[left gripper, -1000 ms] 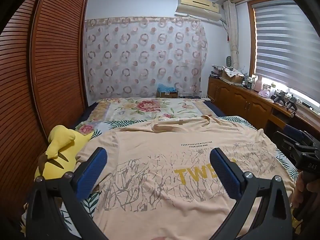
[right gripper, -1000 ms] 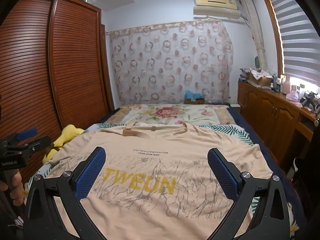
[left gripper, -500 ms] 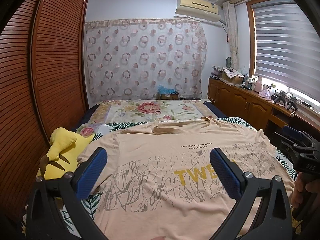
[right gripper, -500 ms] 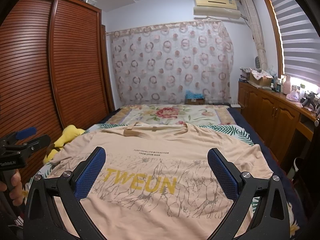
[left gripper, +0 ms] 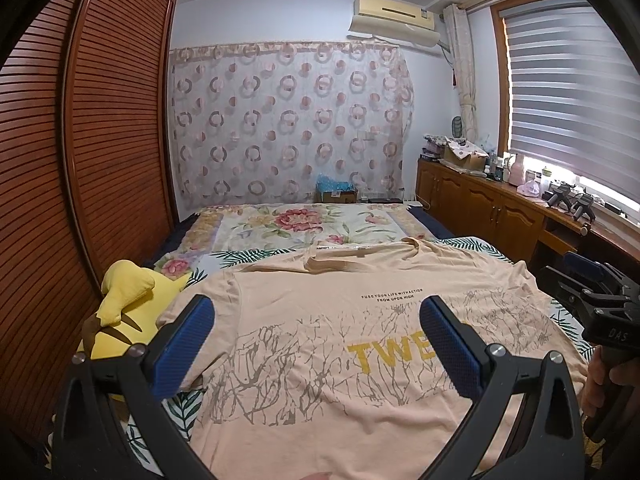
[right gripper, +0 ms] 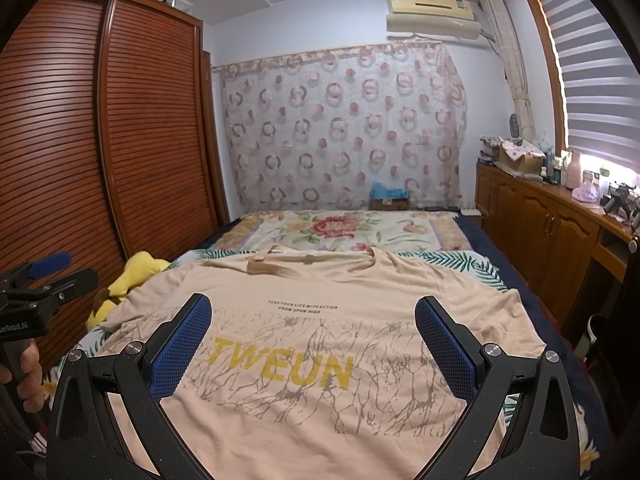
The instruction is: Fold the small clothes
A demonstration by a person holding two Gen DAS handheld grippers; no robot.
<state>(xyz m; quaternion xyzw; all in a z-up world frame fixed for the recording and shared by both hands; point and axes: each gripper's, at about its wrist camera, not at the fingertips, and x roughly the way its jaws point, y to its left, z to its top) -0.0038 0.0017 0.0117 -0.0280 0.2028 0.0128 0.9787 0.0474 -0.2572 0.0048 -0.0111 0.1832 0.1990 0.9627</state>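
Hovering wide and empty, left claw (left gripper: 316,328) and right claw (right gripper: 312,328) frame the flat T-shirt (right gripper: 320,320), ready to fold.

Bed (left gripper: 472,242) runs away from me toward the curtained wall, covered with a leaf-print sheet (right gripper: 486,274) near me and a floral quilt (left gripper: 304,226) laid flat at the far end. Directly on the sheet lies the peach T-shirt (right gripper: 320,344), spread flat, front up, collar pointing away from me, yellow "TWEUN" print and grey branch pattern showing, few shallow wrinkles. Its sleeves reach out to both bed edges. Yellow plush toy (left gripper: 124,308) lies at the bed's left edge, touching my shirt's left sleeve. Dark blue bedding shows along the right edge.
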